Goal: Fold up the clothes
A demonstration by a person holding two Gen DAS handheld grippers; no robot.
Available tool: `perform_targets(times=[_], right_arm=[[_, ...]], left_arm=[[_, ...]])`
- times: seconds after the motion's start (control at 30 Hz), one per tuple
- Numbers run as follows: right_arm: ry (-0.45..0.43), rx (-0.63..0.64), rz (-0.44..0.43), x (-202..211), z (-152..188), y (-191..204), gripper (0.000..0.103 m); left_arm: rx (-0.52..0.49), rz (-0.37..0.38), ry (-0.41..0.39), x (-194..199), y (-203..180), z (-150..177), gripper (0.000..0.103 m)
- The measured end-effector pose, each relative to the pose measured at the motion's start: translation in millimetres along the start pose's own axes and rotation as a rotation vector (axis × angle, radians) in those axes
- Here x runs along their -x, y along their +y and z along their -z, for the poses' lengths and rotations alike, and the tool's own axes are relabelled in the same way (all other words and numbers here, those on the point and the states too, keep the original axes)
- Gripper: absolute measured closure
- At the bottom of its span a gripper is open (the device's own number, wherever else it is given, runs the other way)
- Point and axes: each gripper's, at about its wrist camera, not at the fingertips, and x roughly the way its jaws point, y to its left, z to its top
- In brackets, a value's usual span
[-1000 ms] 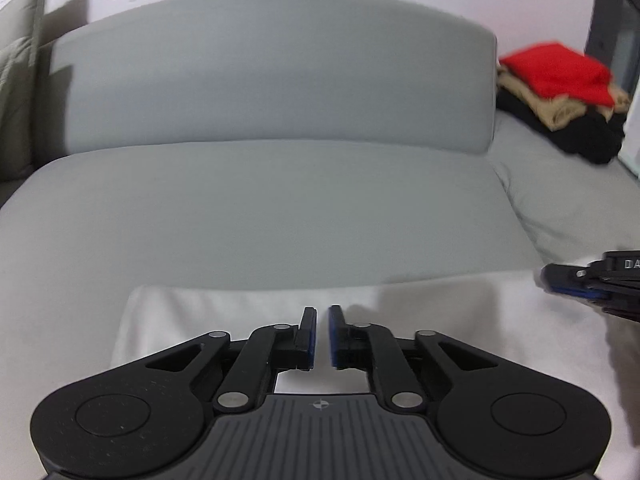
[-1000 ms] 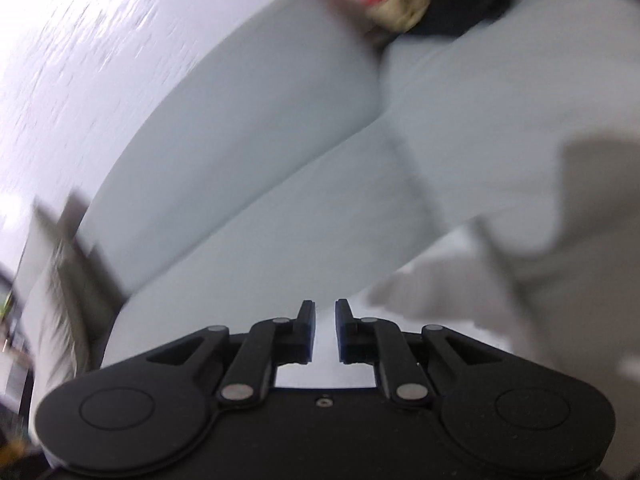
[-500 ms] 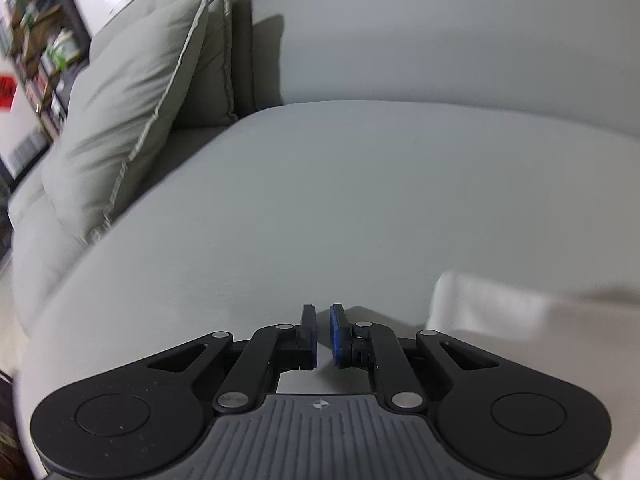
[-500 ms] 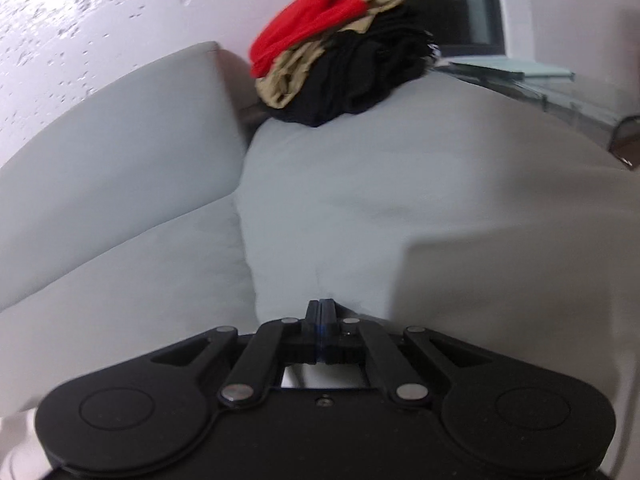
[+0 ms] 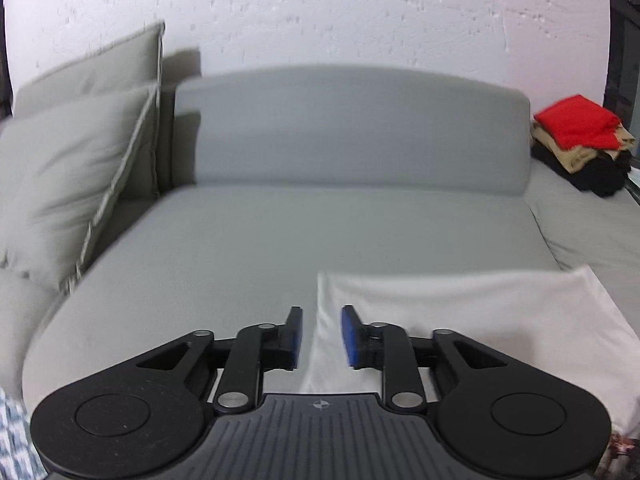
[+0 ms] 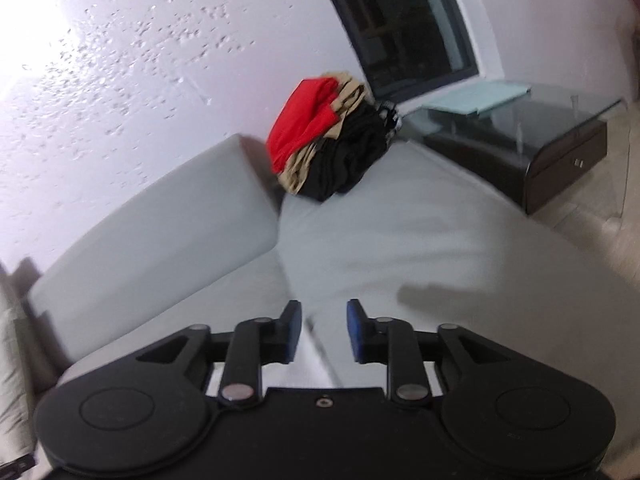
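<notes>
the sofa point(image 5: 320, 216) is covered in grey woven cloth, matt and smooth. the 2 cushions point(image 5: 72, 168) have a similar matt cloth with a corded edge. the white garment point(image 5: 480, 312) is soft, thin cloth, matt. the pile of folded clothes point(image 6: 324, 144) is cloth too, red, tan and black. the wall point(image 5: 320, 12) is painted white with a rough, bumpy finish. the left gripper point(image 5: 320, 334) and the right gripper point(image 6: 324, 330) are of matt black plastic with small shiny metal pins and blue rubber-like pads. the side table point(image 6: 520, 136) has a glossy glass top over dark wood.
</notes>
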Motion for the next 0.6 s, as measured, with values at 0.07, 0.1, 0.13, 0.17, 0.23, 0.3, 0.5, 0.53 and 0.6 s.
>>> perform_targets(times=[0.07,0.1,0.13,0.17,0.23,0.3,0.5,0.53,0.6], right_arm=[[0.068,-0.009,-0.029,5,10,0,0.075],[0.115,0.003,-0.041,-1,17,1,0.075],[0.163,0.016,-0.053,-7,25,3,0.075],[0.208,0.029,-0.067,-13,33,4,0.075],[0.277,0.058,-0.104,-31,48,10,0.086],[0.326,0.062,-0.138,-55,58,17,0.089],[0.344,-0.06,-0.201,-127,73,27,0.088],[0.344,-0.048,-0.22,-137,75,34,0.088],[0.344,-0.022,-0.26,-155,80,47,0.088]], left_arm=[[0.012,0.009,0.074,-11,1,12,0.082],[0.019,0.012,0.111,-18,-2,17,0.088],[0.025,0.016,0.147,-26,-6,22,0.089],[0.038,0.033,0.16,-34,-6,24,0.09],[0.055,0.06,0.162,-48,-13,24,0.094],[0.073,0.083,0.163,-64,-18,21,0.094],[0.074,0.132,0.136,-112,-56,1,0.094],[0.071,0.144,0.138,-120,-63,-2,0.094],[0.064,0.181,0.139,-137,-79,-4,0.094]])
